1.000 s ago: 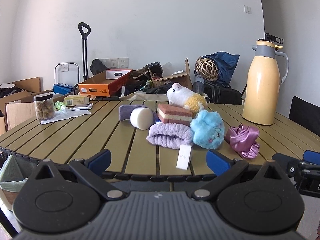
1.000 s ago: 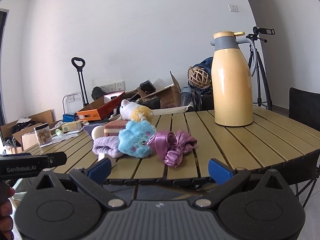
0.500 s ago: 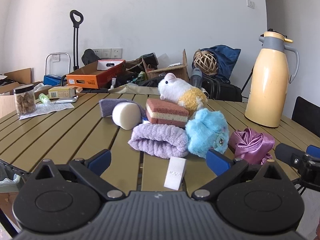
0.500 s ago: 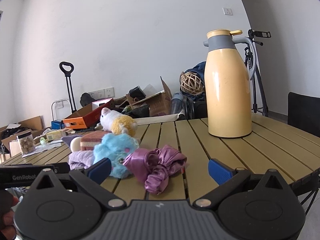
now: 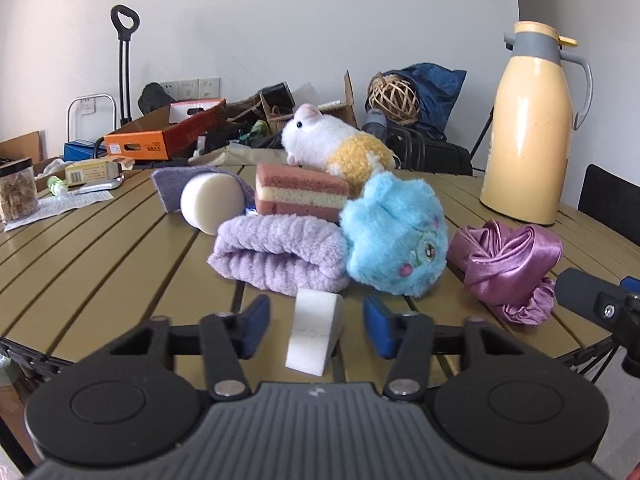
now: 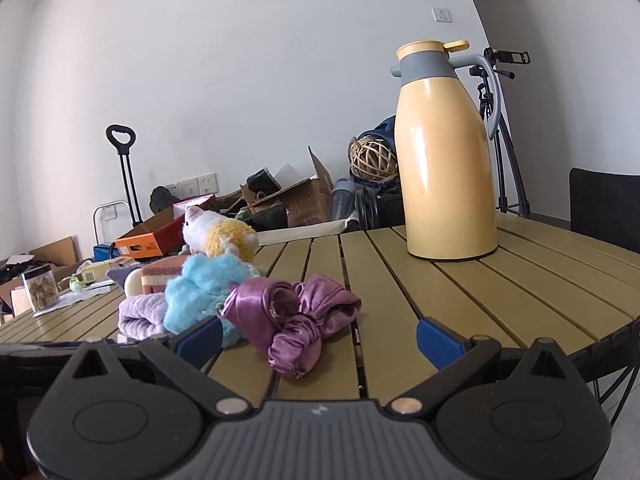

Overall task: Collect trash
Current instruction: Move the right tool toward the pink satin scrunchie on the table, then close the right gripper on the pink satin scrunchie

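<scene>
A small white foam scrap (image 5: 313,336) lies on the slatted table (image 5: 100,264), just in front of a rolled lilac towel (image 5: 280,260). My left gripper (image 5: 317,330) straddles the scrap. Its jaws are closing, and a narrow gap still shows between each blue pad and the scrap. In the right wrist view, my right gripper (image 6: 319,342) stands open near the table's front edge. A crumpled purple satin cloth (image 6: 292,316) lies just ahead of it, between the lines of its fingers, untouched.
Behind the towel sit a blue plush (image 5: 396,240), a pink layered sponge (image 5: 300,196), a white foam cylinder (image 5: 210,202) and a hamster plush (image 5: 336,144). A yellow thermos jug (image 5: 528,128) stands far right. A jar (image 5: 18,190) and papers lie far left.
My left gripper moved forward and down to the white scrap, and its jaws narrowed around it. My right gripper came closer to the purple cloth.
</scene>
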